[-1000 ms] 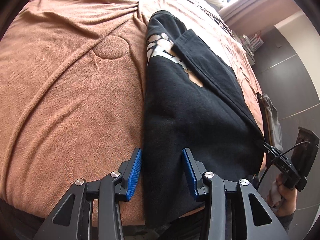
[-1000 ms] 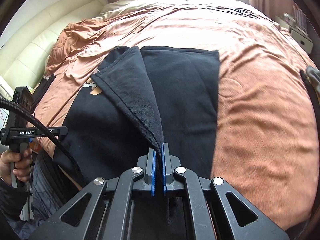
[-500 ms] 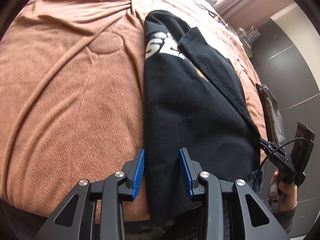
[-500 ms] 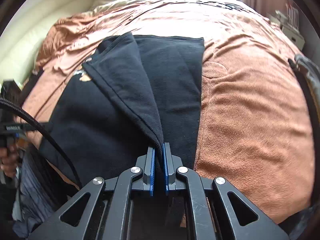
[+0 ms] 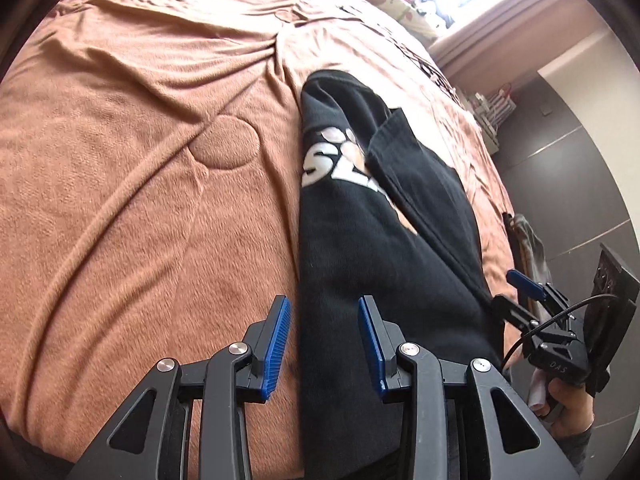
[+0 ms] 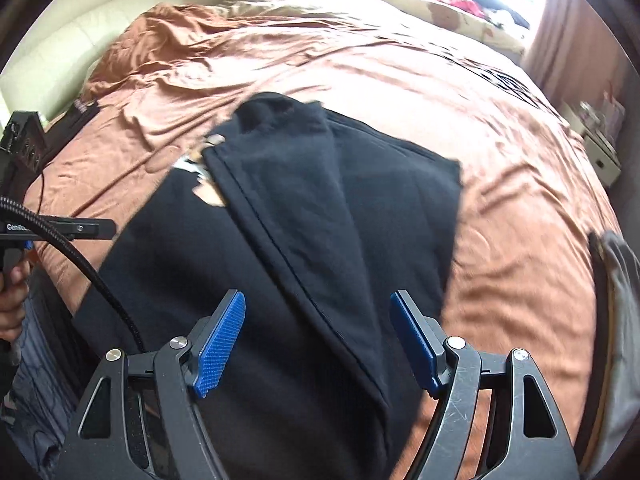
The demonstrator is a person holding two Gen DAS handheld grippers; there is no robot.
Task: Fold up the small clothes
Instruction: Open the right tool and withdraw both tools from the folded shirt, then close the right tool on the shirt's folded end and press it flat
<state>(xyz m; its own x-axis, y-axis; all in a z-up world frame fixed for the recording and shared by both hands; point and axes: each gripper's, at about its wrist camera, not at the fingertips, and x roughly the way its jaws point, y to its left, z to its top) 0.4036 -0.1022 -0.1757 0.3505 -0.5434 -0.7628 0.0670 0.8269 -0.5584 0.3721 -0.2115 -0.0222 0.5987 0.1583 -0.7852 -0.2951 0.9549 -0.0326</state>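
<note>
While both grippers stand with their blue pads spread wide, a black garment lies lengthwise on a bed covered by an orange-brown blanket, its near end hanging over the bed's front edge. Seen from the left wrist camera, the left gripper is poised at the garment's left border: the left pad sits over bare blanket just beside the cloth, the right pad over the black fabric, so the hem runs between the two fingers. Whether either pad touches the cloth cannot be told. White lettering and a paw-like print show on the garment's far half, partly covered by a flap folded diagonally across it. At the right edge of the same view, the right gripper is held by a hand near the garment's right border, its jaws parted.

From the right wrist camera, the right gripper frames that folded flap: the flap's seamed edge runs down from the print toward the space between the fingers, nothing gripped. The cloth fills the gap between the pads and extends past the left one; orange-brown blanket shows just beyond the right pad. A grey item lies at the bed's right edge, apart from the garment.
</note>
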